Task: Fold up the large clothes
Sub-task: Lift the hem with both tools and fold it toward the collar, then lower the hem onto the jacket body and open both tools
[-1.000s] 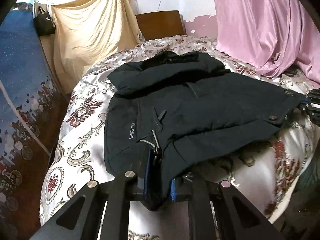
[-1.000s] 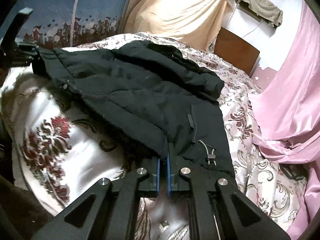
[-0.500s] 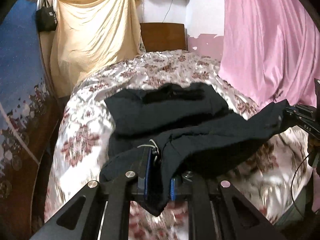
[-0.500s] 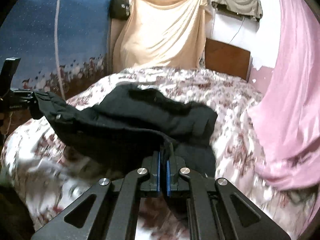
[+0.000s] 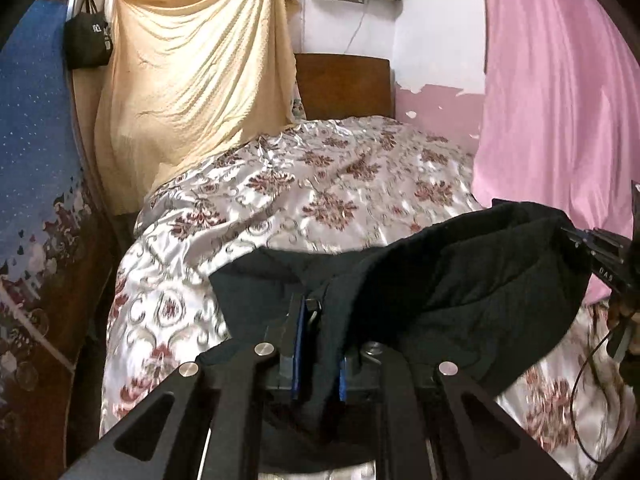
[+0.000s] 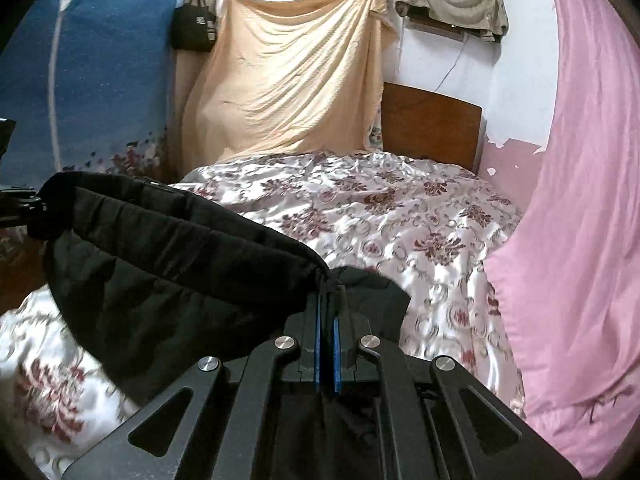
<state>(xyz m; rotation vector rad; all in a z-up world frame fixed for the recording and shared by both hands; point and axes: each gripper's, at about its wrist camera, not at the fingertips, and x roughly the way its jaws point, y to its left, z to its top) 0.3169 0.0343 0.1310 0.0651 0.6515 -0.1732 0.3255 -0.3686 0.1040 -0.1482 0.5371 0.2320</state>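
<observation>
A large black padded jacket [image 5: 472,280] hangs stretched in the air between my two grippers, above the floral bedspread [image 5: 320,184]. My left gripper [image 5: 318,312] is shut on one end of the jacket hem, cloth bunched between its blue pads. My right gripper [image 6: 328,304] is shut on the other end of the jacket [image 6: 168,264]. The right gripper also shows at the right edge of the left wrist view [image 5: 600,246], and the left gripper at the left edge of the right wrist view [image 6: 16,204]. The jacket sags between them, its lower part hidden under the grippers.
The bed has a brown wooden headboard [image 5: 344,84] at the far end. A pink curtain [image 5: 560,100] hangs on the right, a beige cloth [image 5: 192,92] and blue patterned cloth [image 5: 32,140] on the left. A black bag [image 5: 86,42] hangs on the wall.
Both grippers have lifted the jacket off the bed and raised it; a second ago it lay spread flat on the bedspread. The views have tilted up toward the headboard.
</observation>
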